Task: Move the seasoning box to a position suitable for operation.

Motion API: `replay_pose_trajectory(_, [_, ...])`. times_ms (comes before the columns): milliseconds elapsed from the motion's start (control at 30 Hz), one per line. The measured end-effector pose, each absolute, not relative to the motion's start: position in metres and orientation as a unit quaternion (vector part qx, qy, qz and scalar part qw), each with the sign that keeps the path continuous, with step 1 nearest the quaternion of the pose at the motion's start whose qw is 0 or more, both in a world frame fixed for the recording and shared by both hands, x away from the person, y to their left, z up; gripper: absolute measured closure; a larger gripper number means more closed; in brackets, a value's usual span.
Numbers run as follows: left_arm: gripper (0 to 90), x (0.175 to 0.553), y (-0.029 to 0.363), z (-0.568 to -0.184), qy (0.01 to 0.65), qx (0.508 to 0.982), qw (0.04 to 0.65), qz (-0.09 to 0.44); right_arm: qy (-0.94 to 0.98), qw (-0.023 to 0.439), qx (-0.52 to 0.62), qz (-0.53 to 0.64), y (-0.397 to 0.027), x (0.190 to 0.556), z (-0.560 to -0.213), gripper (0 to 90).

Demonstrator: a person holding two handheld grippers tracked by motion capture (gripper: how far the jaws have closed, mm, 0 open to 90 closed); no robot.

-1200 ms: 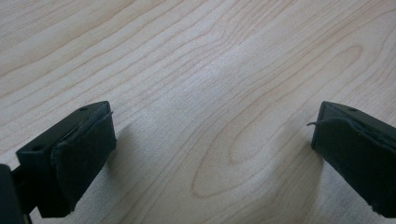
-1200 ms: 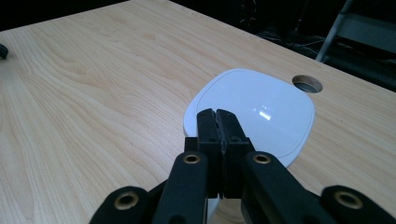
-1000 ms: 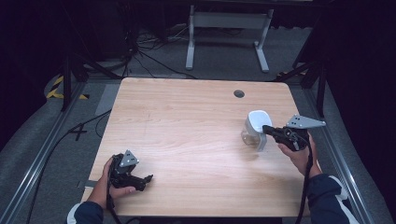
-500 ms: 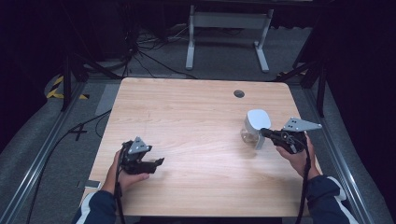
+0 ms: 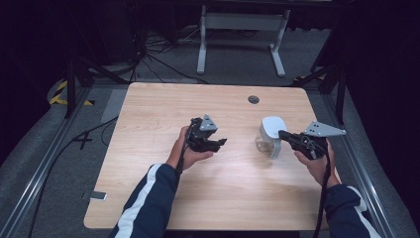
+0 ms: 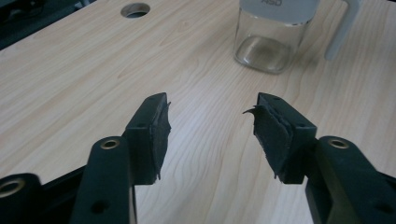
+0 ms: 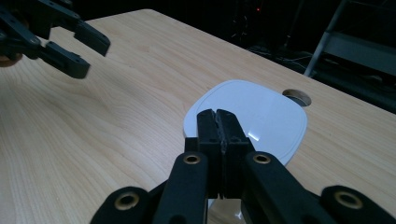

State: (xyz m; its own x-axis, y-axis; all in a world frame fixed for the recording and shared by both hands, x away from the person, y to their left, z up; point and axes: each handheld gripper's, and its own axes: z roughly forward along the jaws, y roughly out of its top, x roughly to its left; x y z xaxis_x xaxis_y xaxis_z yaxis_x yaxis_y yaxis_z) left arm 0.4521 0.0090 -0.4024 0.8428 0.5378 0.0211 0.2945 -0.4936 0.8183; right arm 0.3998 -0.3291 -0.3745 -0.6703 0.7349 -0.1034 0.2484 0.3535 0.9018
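While the right gripper [image 5: 283, 134] stands at the right side of the wooden table [image 5: 148, 114] with its jaws pressed together, it appears to steady the glass jar [image 5: 266, 141] by the white handle [image 6: 343, 28] that drops from the jar's lid [image 7: 252, 119]. The right gripper view shows the two jaws meeting just over the near edge of that lid, but the grip point itself lies hidden below them, so whether they pinch the handle or merely rest against it cannot be told. Such a hold would keep the upright jar from sliding or turning, a judgement only.

Near the table's middle, the left gripper [image 5: 218, 143] is held by the person's left hand [image 5: 190, 151] with its jaws spread wide and nothing between them; bare wood shows through the gap in the left gripper view. It points rightward at the jar, which suggests an approach to the glass body.

Relative to that open gripper, the jar stands to the right and slightly farther off, clearly apart from the jaw tips, with the cable hole [image 5: 253, 99] beyond, toward the far edge.
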Motion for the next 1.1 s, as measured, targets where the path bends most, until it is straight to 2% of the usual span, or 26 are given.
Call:
replay_pose_trajectory(433, [80.4, 0.477, -0.040, -0.399, 0.222, 0.852, 0.453, 0.143, 0.783, 0.250, 0.320, 0.471, -0.331, 0.404, -0.379, 89.7])
replay_pose_trajectory(600, [83.3, 0.486, -0.058, -0.394, 0.218, 0.852, 0.450, 0.154, 0.783, 0.250, 0.319, 0.472, -0.330, 0.403, -0.380, 89.7])
replay_pose_trajectory(1100, [78.2, 0.501, -0.100, -0.394, 0.223, 0.851, 0.451, 0.150, 0.790, 0.256, 0.306, 0.465, -0.330, 0.397, -0.381, 89.8])
